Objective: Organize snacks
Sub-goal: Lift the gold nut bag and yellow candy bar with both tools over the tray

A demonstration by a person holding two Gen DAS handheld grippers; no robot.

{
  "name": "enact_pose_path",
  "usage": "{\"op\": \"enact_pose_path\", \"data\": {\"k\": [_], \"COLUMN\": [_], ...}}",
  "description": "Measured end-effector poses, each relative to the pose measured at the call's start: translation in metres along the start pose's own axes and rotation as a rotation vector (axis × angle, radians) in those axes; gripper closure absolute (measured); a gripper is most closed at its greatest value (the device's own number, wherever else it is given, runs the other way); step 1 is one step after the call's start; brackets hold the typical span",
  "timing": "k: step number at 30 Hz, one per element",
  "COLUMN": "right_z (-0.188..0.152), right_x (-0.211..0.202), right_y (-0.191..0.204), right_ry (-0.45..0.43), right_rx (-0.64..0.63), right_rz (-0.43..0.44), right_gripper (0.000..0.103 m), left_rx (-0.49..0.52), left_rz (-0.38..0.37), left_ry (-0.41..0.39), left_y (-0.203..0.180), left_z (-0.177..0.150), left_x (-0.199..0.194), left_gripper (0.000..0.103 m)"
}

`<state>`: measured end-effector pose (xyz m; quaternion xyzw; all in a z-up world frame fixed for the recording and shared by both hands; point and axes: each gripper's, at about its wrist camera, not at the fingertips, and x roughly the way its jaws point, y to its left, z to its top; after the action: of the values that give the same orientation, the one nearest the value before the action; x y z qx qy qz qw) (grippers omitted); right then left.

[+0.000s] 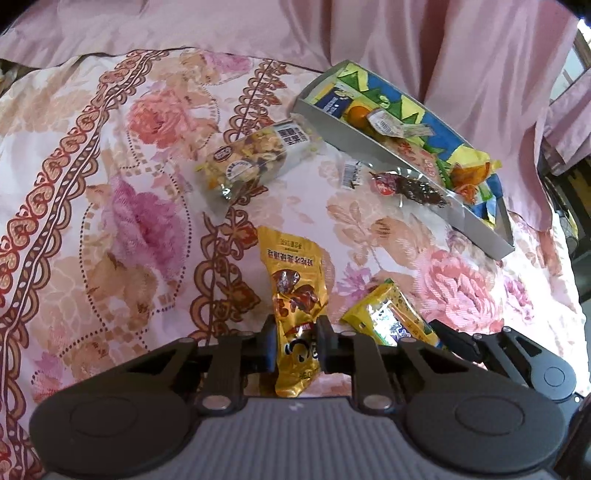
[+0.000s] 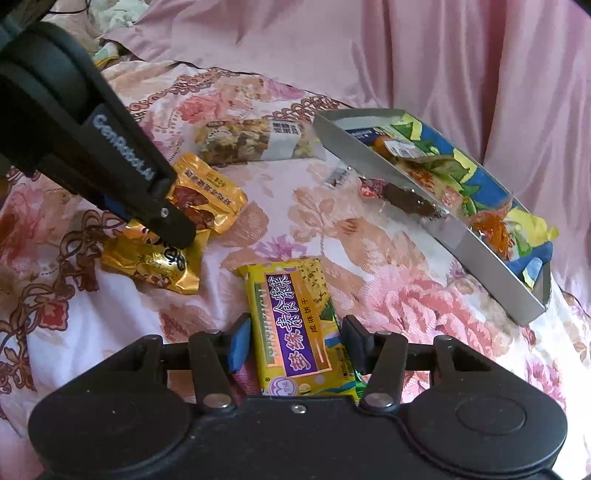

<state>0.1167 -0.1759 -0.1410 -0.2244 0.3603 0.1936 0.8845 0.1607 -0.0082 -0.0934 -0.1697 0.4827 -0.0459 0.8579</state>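
Note:
My left gripper (image 1: 295, 345) is shut on a gold snack pouch (image 1: 293, 295) lying on the floral bedspread; it also shows in the right wrist view (image 2: 177, 229), where the pouch (image 2: 205, 195) is pinched near its middle. My right gripper (image 2: 293, 341) has its fingers on either side of a yellow and purple biscuit pack (image 2: 295, 325), with gaps on both sides, so it is open. That pack also shows in the left wrist view (image 1: 391, 317). A grey cardboard box (image 1: 354, 136) at the right holds several snacks.
A clear bag of mixed nuts (image 1: 255, 158) lies past the pouch. A dark snack in clear wrap (image 1: 410, 188) lies against the box wall, also in the right wrist view (image 2: 406, 199). Pink bedding (image 1: 258, 29) rises behind. The bed edge drops off at far right.

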Motion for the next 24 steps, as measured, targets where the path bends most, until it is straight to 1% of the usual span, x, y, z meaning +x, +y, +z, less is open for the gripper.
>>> {"op": "enact_pose_path", "data": {"k": [5, 10, 12, 15, 18, 24], "right_z": [0.0, 0.001, 0.003, 0.006, 0.01, 0.016], "right_x": [-0.001, -0.005, -0.008, -0.015, -0.024, -0.041], "right_y": [-0.001, 0.001, 0.003, 0.002, -0.004, -0.019], "right_ry": [-0.005, -0.031, -0.054, -0.095, -0.139, -0.224], "right_rx": [0.007, -0.021, -0.051, -0.057, -0.032, 0.039], "right_rz": [-0.027, -0.069, -0.096, -0.118, -0.137, -0.185], "right_gripper": [0.049, 0.049, 0.049, 0.049, 0.049, 0.049], "left_rx": [0.001, 0.01, 0.015, 0.017, 0.007, 0.02], "left_rz": [-0.012, -0.025, -0.033, -0.049, -0.067, -0.109], "left_ry": [-0.011, -0.045, -0.064, -0.097, -0.13, -0.21], "left_y": [0.0, -0.003, -0.004, -0.006, -0.008, -0.019], "left_z": [0.0, 0.0, 0.0, 0.002, 0.005, 0.016], "left_x": [-0.002, -0.006, -0.009, -0.013, -0.017, -0.026], "left_gripper": [0.081, 0.081, 0.081, 0.081, 0.081, 0.081]}}
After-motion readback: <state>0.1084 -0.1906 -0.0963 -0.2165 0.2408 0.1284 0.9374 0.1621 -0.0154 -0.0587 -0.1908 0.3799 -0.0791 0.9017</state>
